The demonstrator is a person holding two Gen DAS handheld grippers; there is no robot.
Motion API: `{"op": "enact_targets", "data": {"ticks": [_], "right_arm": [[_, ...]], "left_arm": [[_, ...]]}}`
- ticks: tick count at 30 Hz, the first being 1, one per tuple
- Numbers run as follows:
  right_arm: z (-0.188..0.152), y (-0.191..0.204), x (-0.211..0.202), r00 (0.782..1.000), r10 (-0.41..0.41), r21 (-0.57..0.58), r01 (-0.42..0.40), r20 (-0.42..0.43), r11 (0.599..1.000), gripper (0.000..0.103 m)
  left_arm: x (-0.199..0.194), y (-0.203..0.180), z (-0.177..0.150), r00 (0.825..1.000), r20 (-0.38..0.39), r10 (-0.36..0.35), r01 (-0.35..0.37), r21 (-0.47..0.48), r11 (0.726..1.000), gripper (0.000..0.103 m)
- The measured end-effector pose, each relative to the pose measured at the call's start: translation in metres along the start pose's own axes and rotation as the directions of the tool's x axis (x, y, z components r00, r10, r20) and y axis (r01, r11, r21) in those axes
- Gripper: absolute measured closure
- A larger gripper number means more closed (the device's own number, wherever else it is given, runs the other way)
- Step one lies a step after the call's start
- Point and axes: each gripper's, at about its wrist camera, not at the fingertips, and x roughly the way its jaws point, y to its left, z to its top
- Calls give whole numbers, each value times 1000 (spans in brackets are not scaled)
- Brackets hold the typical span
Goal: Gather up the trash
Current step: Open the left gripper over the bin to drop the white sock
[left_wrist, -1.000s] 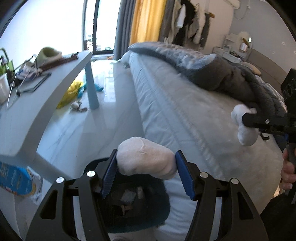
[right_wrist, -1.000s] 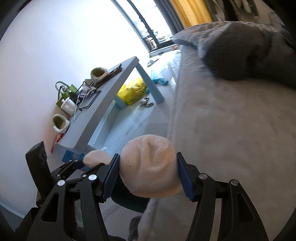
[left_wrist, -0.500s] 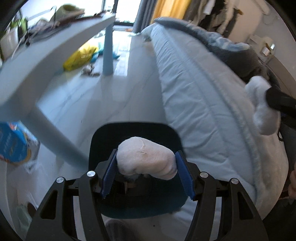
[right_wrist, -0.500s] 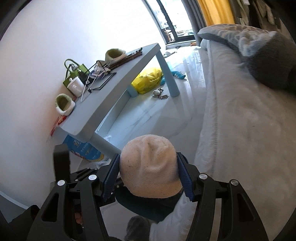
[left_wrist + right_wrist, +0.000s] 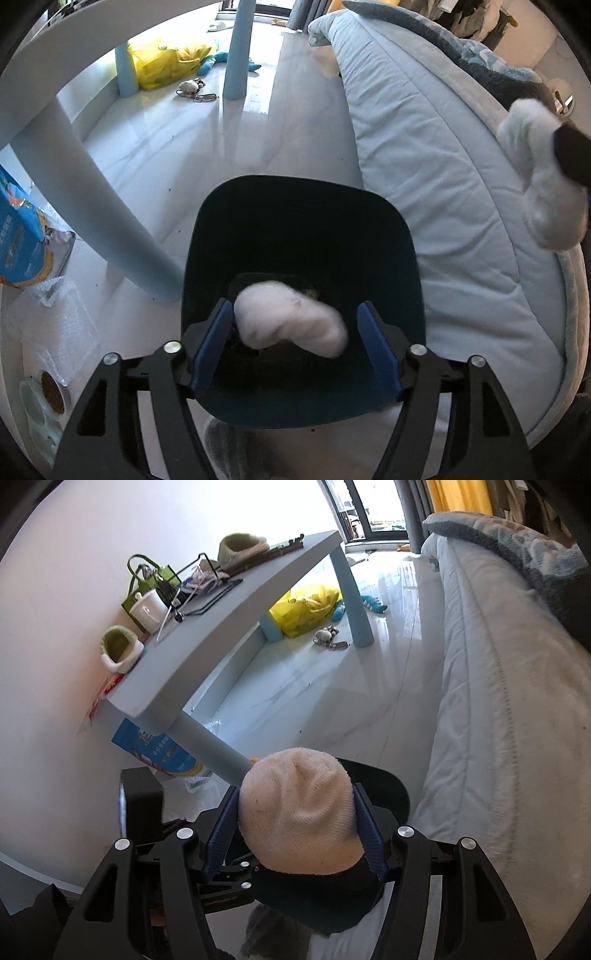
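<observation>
A dark blue bin [image 5: 295,192] stands on the floor between the table leg and the bed. My left gripper [image 5: 293,314] hangs over its mouth and its jaws are opening. A white sock [image 5: 291,326], blurred, lies loose between them: the right pad stands clear of it. In the right wrist view my right gripper [image 5: 297,812] is shut on a second cream-white sock [image 5: 299,819], just above the bin's rim [image 5: 388,786]. That sock [image 5: 539,177] also shows at the right edge of the left wrist view, over the bed.
A pale blue table leg [image 5: 92,206] stands close to the bin's left. The bed's mattress edge [image 5: 443,184] runs along its right. A blue bag [image 5: 18,243], bubble wrap [image 5: 55,314] and a pet bowl [image 5: 48,391] lie at the left. A yellow bag [image 5: 166,62] sits under the table.
My left gripper sank over the bin and tipped downward. Its jaws widened and the sock came loose. The right gripper moved toward the bin with its sock still gripped.
</observation>
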Motion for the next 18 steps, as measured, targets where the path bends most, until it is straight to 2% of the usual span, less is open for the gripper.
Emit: {"op": "enact_targets", "data": {"ticks": [2,9,18], "right_arm": [[0,2,8,1000,-3,1,3,-9,1000,42],[-1,6,31,999,-20,7,20,-39,1000,42],[-6,11,59,996,-36,6,37,-86,999,42]], "left_arm": [[-2,4,0,1000,8,1,-1,-4,1000,24],[-18,19,1,999,48,-3,4,-20,1000,24],[-43,36,2,993,113,28,-25,-28,999,37]]}}
